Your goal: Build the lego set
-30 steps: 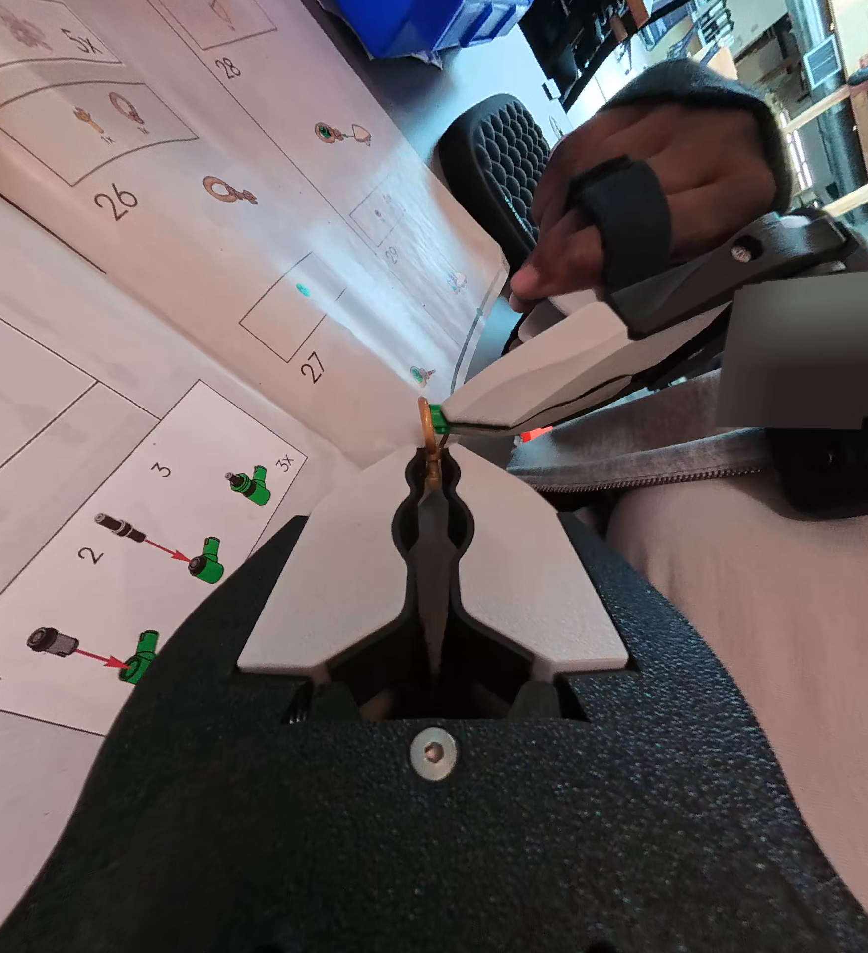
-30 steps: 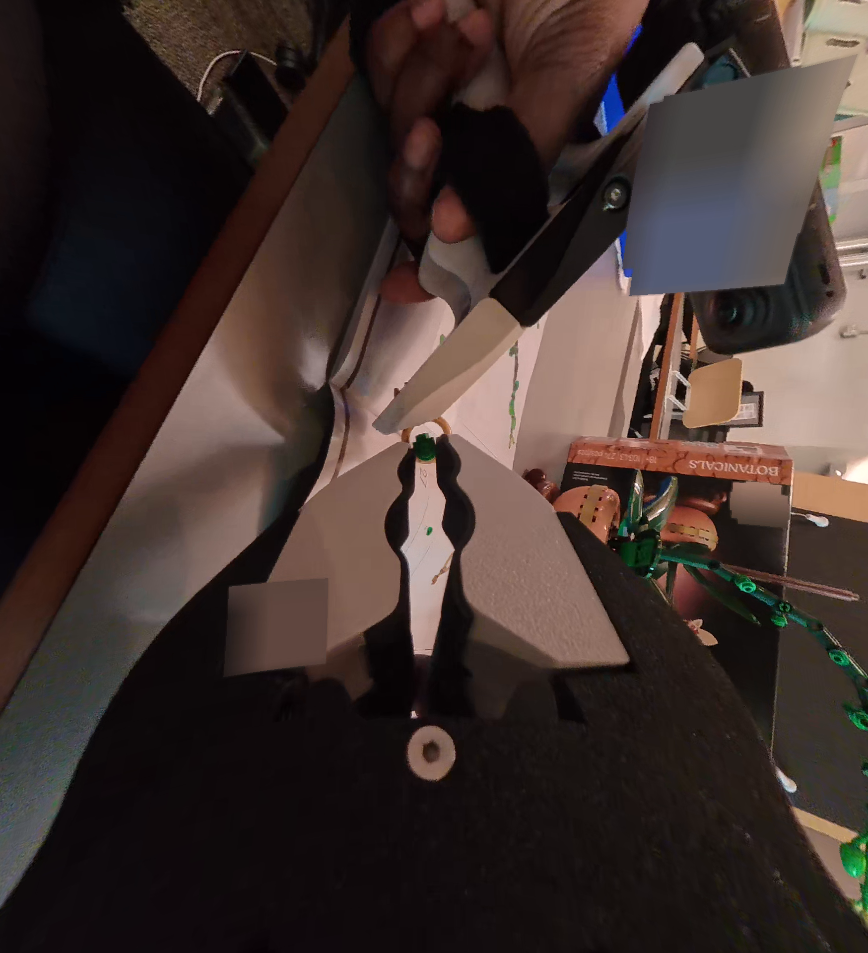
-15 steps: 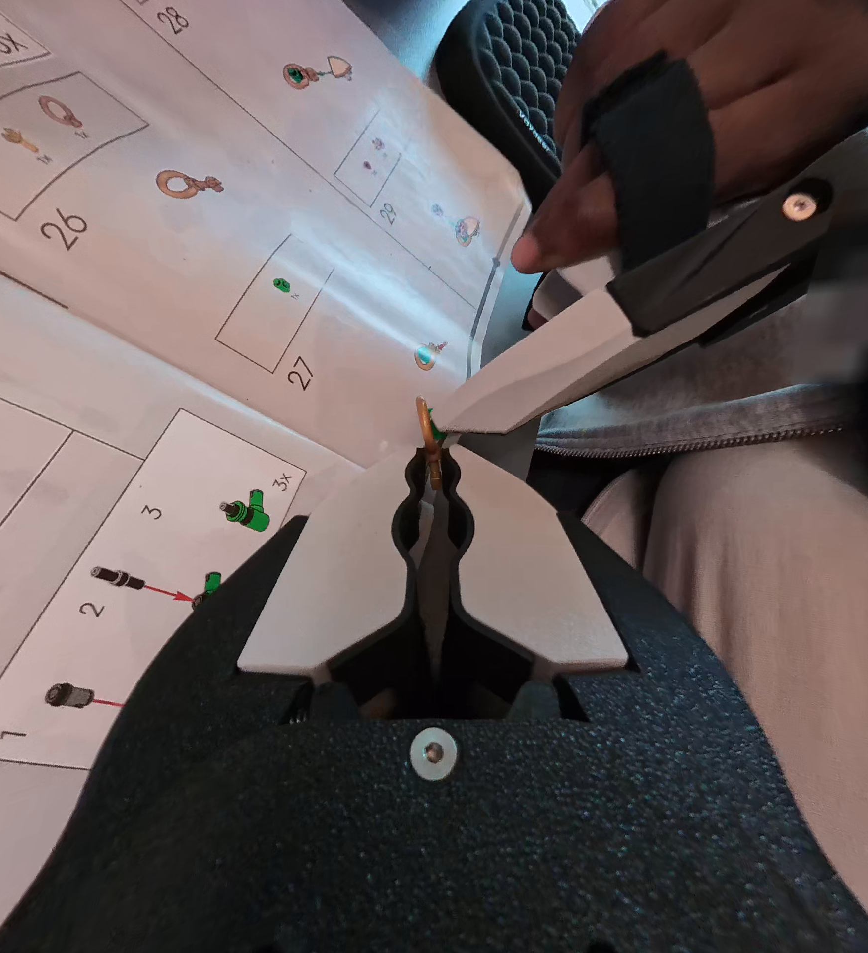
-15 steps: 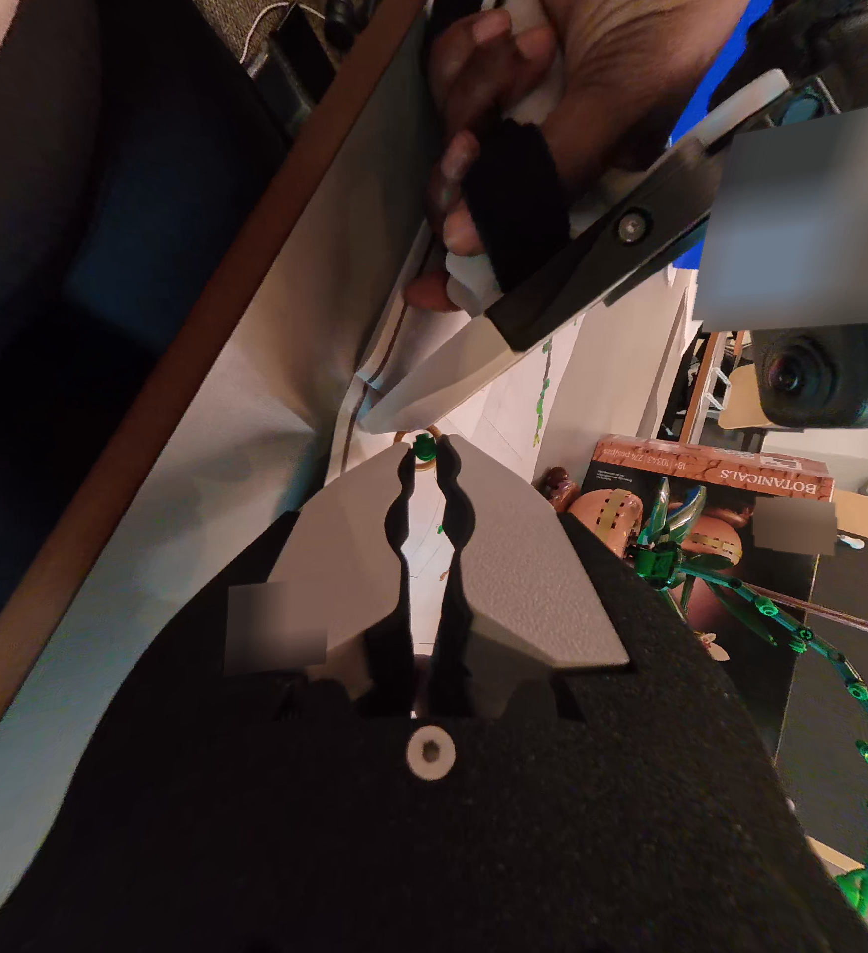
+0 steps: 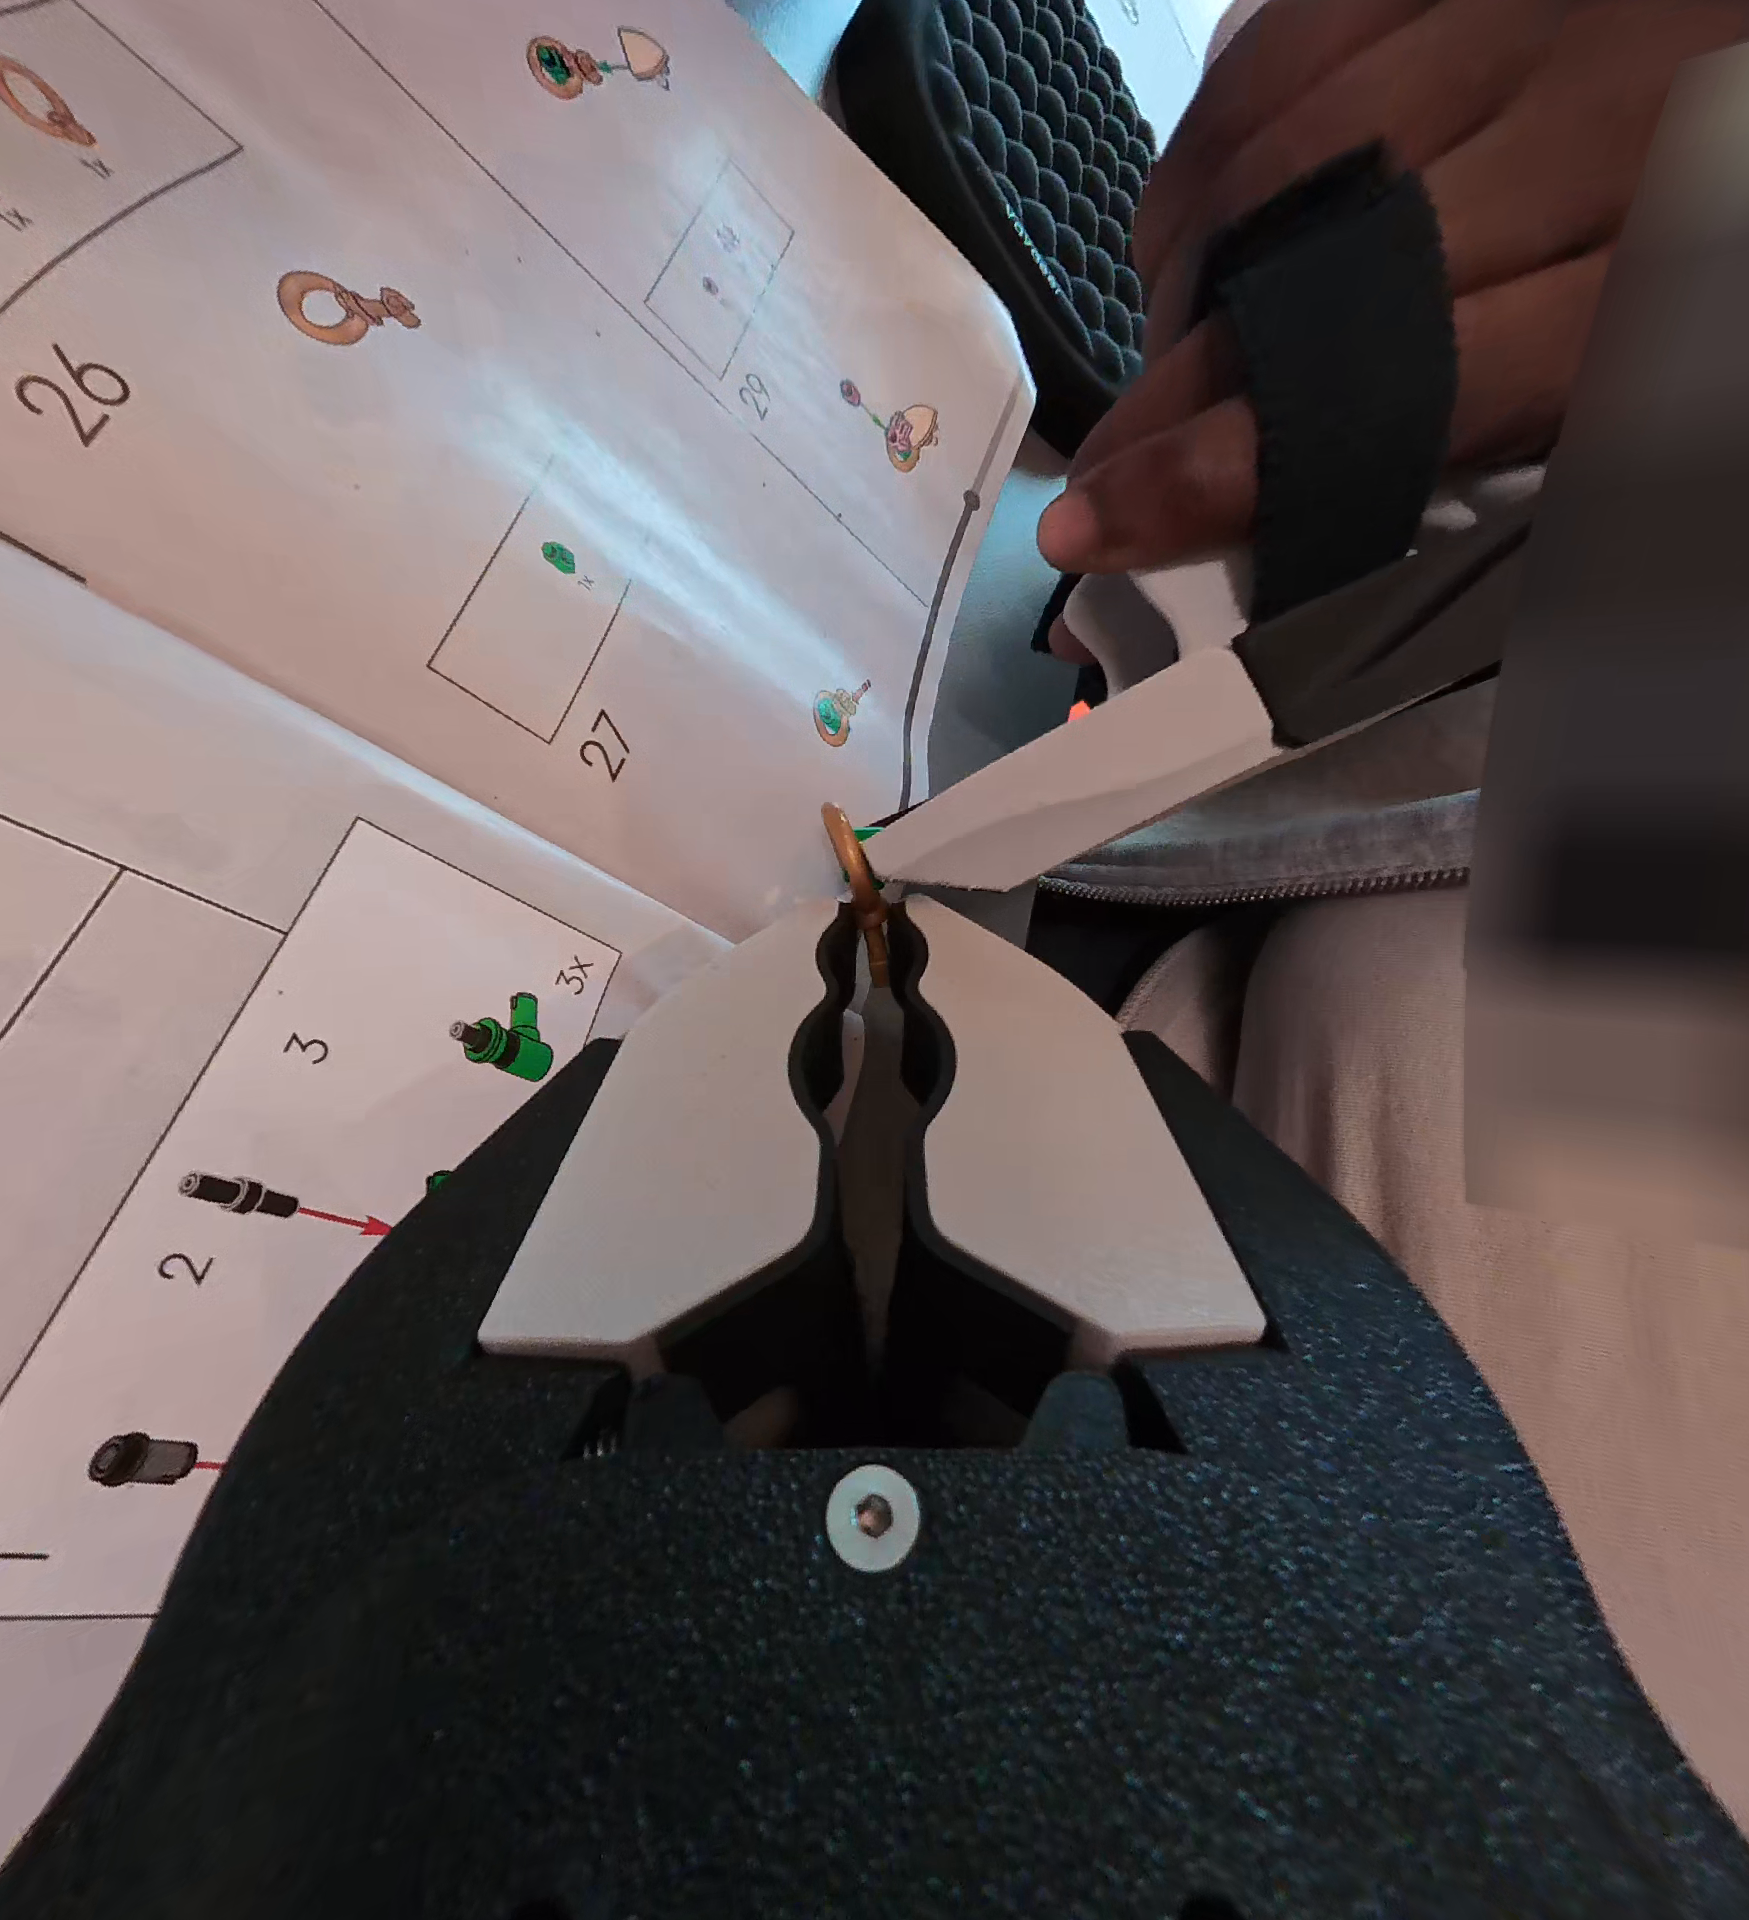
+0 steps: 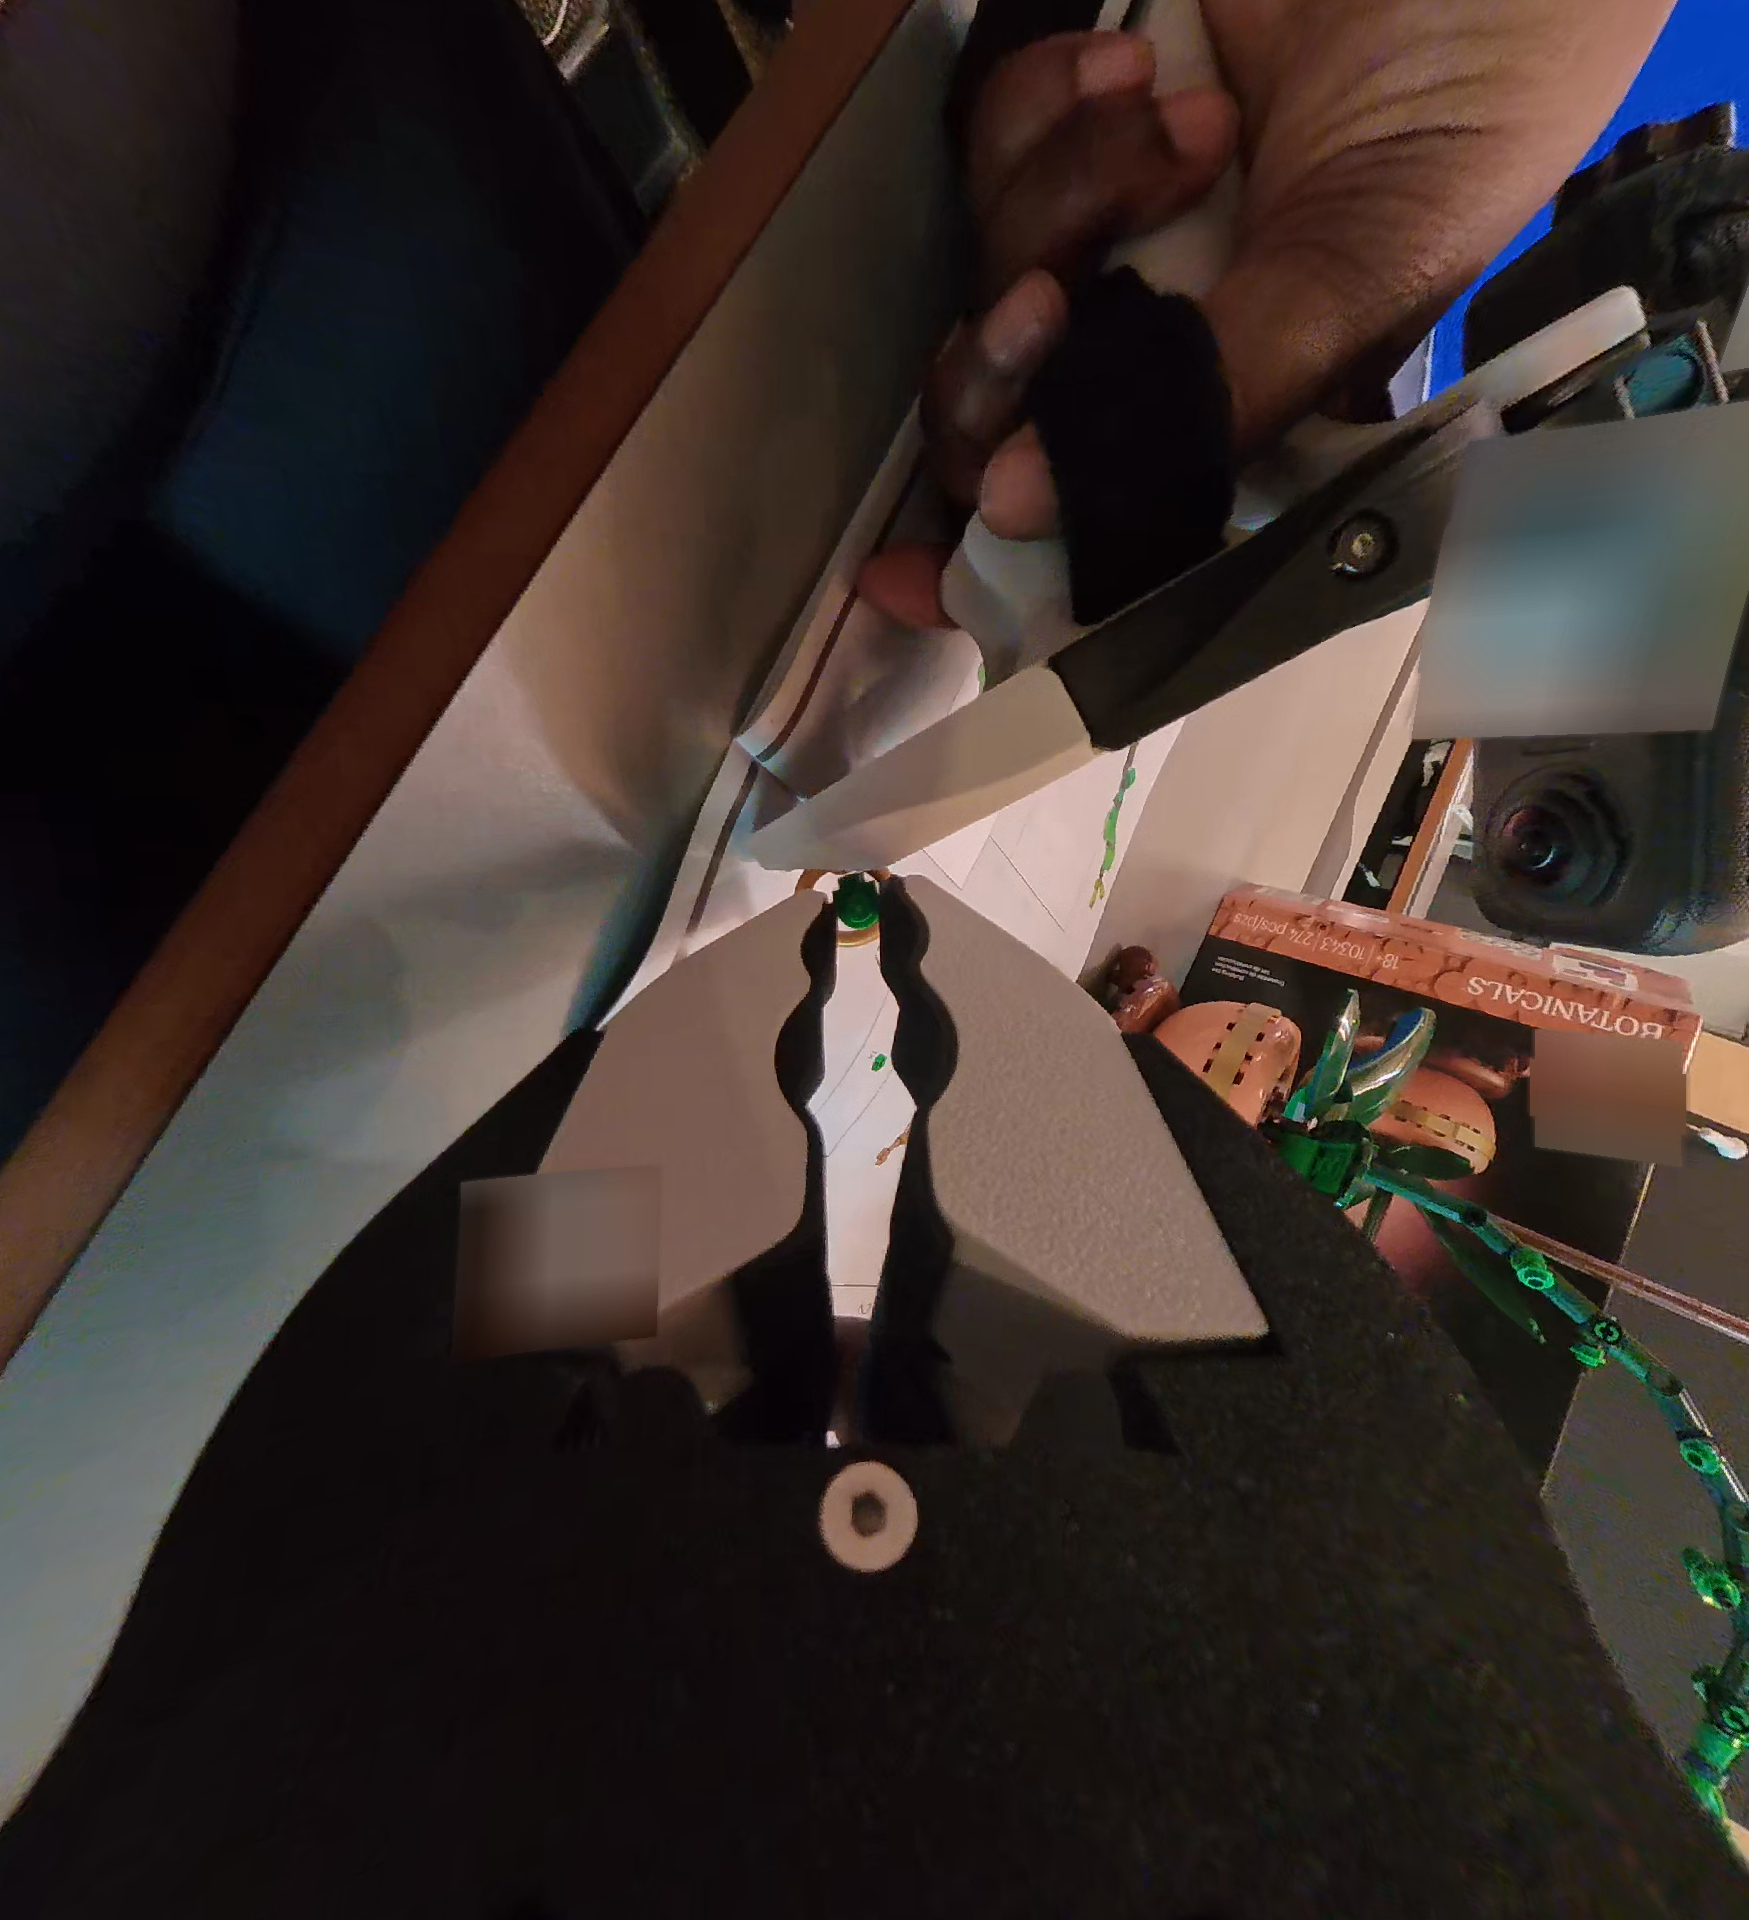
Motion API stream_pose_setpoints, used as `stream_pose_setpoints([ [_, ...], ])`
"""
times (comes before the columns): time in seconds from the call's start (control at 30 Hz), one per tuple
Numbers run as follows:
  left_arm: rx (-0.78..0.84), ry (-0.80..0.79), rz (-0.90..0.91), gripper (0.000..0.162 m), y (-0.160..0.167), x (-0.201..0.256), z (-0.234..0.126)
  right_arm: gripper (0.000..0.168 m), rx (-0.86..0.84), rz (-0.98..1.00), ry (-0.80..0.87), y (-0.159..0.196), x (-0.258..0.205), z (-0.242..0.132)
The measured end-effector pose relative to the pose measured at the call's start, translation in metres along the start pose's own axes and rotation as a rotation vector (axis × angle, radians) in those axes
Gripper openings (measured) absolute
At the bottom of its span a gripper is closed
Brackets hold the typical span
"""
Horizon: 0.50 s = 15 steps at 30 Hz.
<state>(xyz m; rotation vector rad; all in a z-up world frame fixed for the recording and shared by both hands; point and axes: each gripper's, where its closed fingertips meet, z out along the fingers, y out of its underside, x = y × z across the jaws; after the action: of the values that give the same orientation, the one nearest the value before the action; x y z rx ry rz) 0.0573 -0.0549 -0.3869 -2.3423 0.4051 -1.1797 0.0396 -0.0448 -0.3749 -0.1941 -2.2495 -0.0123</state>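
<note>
Your left gripper [image 5: 868, 914] fingers pinch the tan ring piece [image 5: 847, 847] by its stem. Your right gripper [image 6: 857, 902] fingers squeeze the little green stud [image 6: 855, 900], touching the ring, above the instruction book [image 5: 350, 582]. Both look tiny, hard and slippery, so I'd hold them gently.

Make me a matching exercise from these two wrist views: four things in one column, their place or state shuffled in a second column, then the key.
Things
1. tan ring piece
2. green stud piece
3. instruction booklet
4. green vine assembly

Place or state
A. lies open under both grippers
B. pinched at its stem in the shut left gripper
C. trails down beside the set's box
D. clamped at the tips of the right gripper, meeting the ring

Pairs: 1-B, 2-D, 3-A, 4-C
</note>
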Motion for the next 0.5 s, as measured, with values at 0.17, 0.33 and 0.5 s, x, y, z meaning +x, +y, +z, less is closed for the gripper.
stream_pose_setpoints([
  [0.17, 0.019, 0.045, -0.033, 0.006, -0.002, 0.002, -0.002, 0.008, 0.028, 0.036, -0.018, 0.0, 0.004, -0.001],
  [0.33, 0.026, 0.122, -0.062, 0.005, -0.004, 0.008, -0.006, 0.008, 0.089, 0.182, -0.143, 0.003, 0.006, -0.007],
  [0.5, -0.036, 0.125, -0.026, 0.006, -0.005, 0.009, -0.014, 0.008, 0.094, 0.478, -0.199, 0.03, 0.008, -0.024],
])
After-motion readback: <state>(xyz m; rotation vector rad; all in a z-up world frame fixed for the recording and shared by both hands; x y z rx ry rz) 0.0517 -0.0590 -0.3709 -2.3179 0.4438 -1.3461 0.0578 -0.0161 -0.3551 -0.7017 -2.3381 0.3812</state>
